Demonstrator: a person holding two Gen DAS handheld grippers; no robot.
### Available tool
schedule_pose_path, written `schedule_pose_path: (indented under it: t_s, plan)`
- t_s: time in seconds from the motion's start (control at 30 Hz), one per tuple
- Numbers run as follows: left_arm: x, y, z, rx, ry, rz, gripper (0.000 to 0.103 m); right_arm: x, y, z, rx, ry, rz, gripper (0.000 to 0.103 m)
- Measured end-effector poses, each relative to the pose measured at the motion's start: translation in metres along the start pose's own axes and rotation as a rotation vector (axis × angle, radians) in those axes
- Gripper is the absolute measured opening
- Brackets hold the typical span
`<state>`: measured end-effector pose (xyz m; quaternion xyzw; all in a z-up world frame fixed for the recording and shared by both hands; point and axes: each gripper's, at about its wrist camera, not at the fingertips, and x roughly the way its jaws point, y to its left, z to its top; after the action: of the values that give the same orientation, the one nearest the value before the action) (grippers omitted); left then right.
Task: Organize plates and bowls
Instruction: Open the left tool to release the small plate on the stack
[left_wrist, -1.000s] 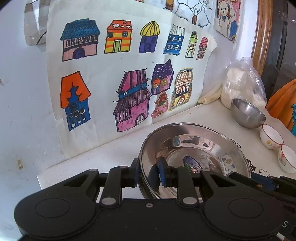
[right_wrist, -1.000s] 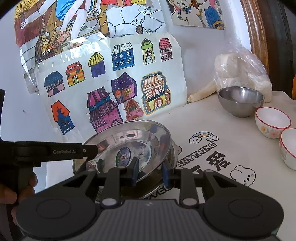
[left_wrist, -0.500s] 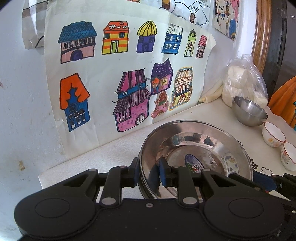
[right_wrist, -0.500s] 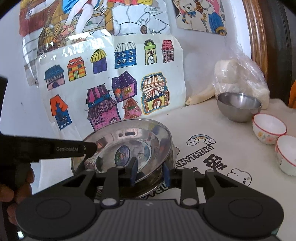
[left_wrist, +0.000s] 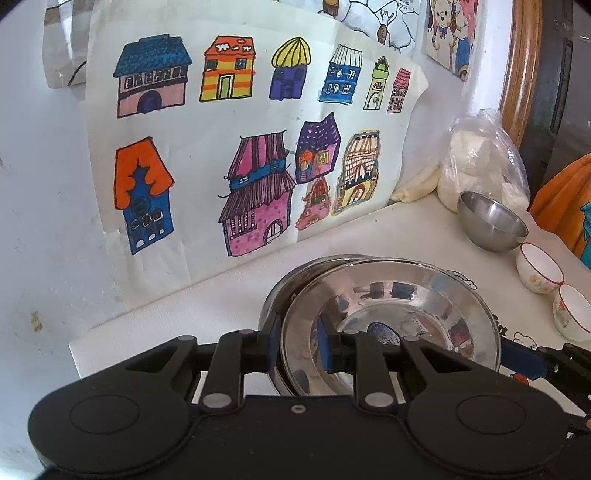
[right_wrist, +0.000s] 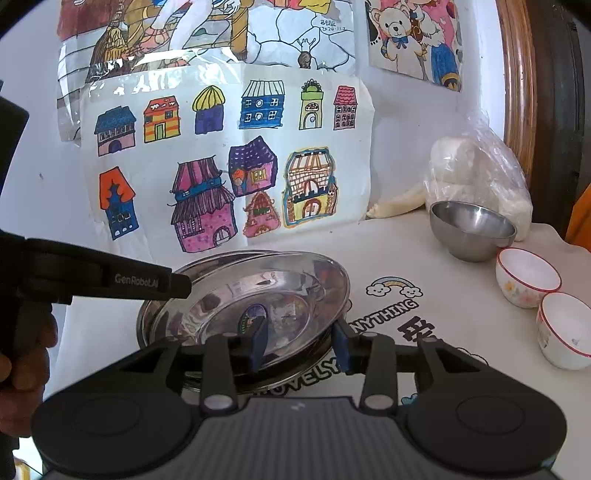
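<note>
A shiny steel plate (left_wrist: 391, 310) lies tilted on top of a second steel plate (left_wrist: 280, 295), offset to the right. My left gripper (left_wrist: 297, 345) straddles the left rims with a gap around them, open. In the right wrist view the top plate (right_wrist: 258, 295) rests aslant on the lower plate (right_wrist: 147, 317). My right gripper (right_wrist: 301, 345) straddles its near right rim with the jaws apart, open. The left gripper's finger (right_wrist: 110, 282) reaches the plates' left edge.
A steel bowl (right_wrist: 472, 229) and two white red-rimmed bowls (right_wrist: 528, 277) (right_wrist: 565, 328) stand at the right on the white printed cloth (right_wrist: 424, 332). A plastic bag (right_wrist: 480, 173) sits behind them. Children's drawings (right_wrist: 229, 166) cover the wall close behind the plates.
Both grippers have opened and let go of the top plate. It now rests tilted and shifted right on the lower plate, whose left rim shows.
</note>
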<state>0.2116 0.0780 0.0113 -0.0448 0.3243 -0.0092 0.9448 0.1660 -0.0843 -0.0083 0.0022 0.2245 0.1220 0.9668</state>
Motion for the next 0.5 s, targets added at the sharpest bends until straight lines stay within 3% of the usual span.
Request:
schedule_pose_path:
  t_s: [0.03, 0.1, 0.13, 0.23, 0.3, 0.37, 0.5]
  plan:
    - [-0.001, 0.0, 0.0, -0.001, -0.002, 0.001, 0.024, 0.001, 0.0, -0.001, 0.003, 0.003, 0.001, 0.05]
    - [-0.003, 0.001, 0.0, 0.0, -0.005, 0.005, 0.027, 0.0, 0.0, -0.002, 0.007, -0.004, -0.006, 0.067]
    - [-0.004, 0.001, 0.001, -0.003, -0.006, 0.005, 0.029, -0.002, 0.0, -0.003, 0.009, -0.014, -0.012, 0.071]
    - [-0.008, 0.002, 0.001, -0.017, -0.01, 0.007, 0.043, -0.008, -0.004, -0.002, 0.028, -0.038, -0.016, 0.083]
    - [-0.014, 0.003, 0.002, -0.028, -0.024, 0.006, 0.068, -0.014, -0.011, -0.003, 0.054, -0.054, -0.029, 0.09]
    - [-0.021, 0.002, 0.001, -0.036, -0.051, 0.008, 0.086, -0.023, -0.02, -0.004, 0.092, -0.077, -0.039, 0.095]
    - [-0.048, -0.001, 0.002, -0.059, -0.147, 0.02, 0.101, -0.051, -0.047, -0.006, 0.201, -0.127, -0.018, 0.1]
